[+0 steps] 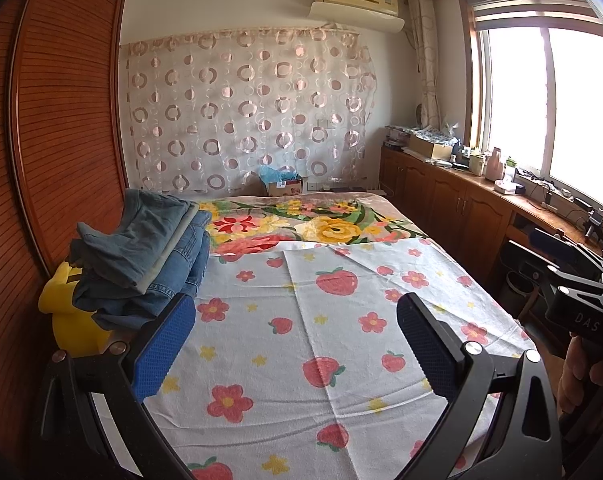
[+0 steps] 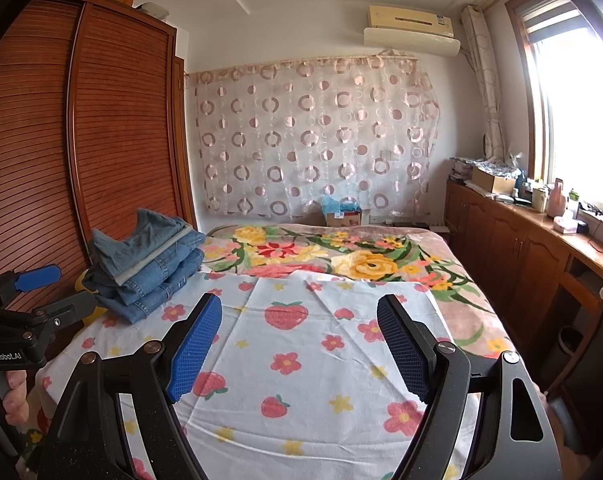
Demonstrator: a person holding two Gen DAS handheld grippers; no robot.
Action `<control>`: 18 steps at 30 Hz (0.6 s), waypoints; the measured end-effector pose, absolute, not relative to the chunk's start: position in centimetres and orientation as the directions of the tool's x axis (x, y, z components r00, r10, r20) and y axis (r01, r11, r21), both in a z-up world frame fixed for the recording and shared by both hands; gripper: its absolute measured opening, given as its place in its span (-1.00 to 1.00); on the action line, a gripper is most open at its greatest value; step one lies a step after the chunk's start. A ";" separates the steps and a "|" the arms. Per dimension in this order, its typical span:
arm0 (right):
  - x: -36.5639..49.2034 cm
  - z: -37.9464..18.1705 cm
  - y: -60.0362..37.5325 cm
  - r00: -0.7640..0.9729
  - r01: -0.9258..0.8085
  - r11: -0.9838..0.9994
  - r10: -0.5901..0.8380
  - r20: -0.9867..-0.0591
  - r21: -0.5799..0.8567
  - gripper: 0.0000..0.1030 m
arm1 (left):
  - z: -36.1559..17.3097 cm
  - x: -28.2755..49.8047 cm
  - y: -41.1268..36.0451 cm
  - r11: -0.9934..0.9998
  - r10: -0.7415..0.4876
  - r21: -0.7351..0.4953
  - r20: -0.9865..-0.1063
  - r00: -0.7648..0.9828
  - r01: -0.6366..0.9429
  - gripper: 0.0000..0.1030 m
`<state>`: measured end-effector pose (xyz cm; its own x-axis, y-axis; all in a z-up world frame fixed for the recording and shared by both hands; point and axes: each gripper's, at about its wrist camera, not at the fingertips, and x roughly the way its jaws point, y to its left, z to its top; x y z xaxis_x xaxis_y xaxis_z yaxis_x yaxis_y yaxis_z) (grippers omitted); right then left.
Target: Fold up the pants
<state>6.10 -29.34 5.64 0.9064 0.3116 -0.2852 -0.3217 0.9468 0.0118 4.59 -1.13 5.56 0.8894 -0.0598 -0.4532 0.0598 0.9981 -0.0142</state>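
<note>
Left wrist view: both the left gripper (image 1: pixel 297 344) and right gripper (image 2: pixel 299 344) gape empty; the stacked jeans (image 1: pixel 149 248), probably heavy, want gripping at the waistband.

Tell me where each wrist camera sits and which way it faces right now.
Left wrist: behind the open left gripper, facing down the bed to the curtain; right gripper and hand at right edge.
Right wrist: behind the open right gripper, same heading; left gripper and fingers at left edge.
Shared: strawberry sheet, folded jeans stack, wardrobe, window.
</note>
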 end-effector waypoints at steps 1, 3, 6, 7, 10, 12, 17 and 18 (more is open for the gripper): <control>6.1 5.6 -29.4 0.906 -0.322 0.947 0.311 -0.285 0.012 0.58 | 5.6 4.6 -1.1 0.998 -0.059 -0.014 -0.452 0.890 0.059 0.96; 6.0 5.6 -29.3 0.907 -0.320 0.947 0.310 -0.284 0.012 0.58 | 5.5 4.6 -1.1 0.998 -0.059 -0.014 -0.453 0.889 0.059 0.96; 6.0 5.7 -29.3 0.908 -0.318 0.948 0.309 -0.283 0.012 0.58 | 5.5 4.6 -1.1 0.998 -0.059 -0.014 -0.453 0.890 0.060 0.96; 6.0 5.7 -29.3 0.908 -0.318 0.948 0.308 -0.283 0.011 0.58 | 5.6 4.6 -1.1 0.998 -0.060 -0.014 -0.452 0.890 0.060 0.96; 6.1 5.7 -29.3 0.908 -0.318 0.948 0.308 -0.283 0.012 0.58 | 5.5 4.6 -1.1 0.998 -0.059 -0.014 -0.453 0.889 0.060 0.96; 6.1 5.7 -29.3 0.908 -0.318 0.948 0.308 -0.282 0.012 0.58 | 5.5 4.6 -1.1 0.998 -0.059 -0.014 -0.453 0.890 0.059 0.96; 6.0 5.7 -29.3 0.909 -0.318 0.948 0.309 -0.281 0.014 0.58 | 5.5 4.6 -1.1 0.998 -0.059 -0.014 -0.453 0.890 0.060 0.96; 6.0 5.7 -29.3 0.909 -0.317 0.948 0.308 -0.281 0.014 0.58 | 5.5 4.6 -1.1 0.998 -0.059 -0.014 -0.452 0.890 0.059 0.96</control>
<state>6.02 -29.28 5.68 0.9088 0.3082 -0.2811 -0.3173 0.9482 0.0139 4.55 -1.09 5.46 0.8900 -0.0587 -0.4522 0.0589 0.9982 -0.0137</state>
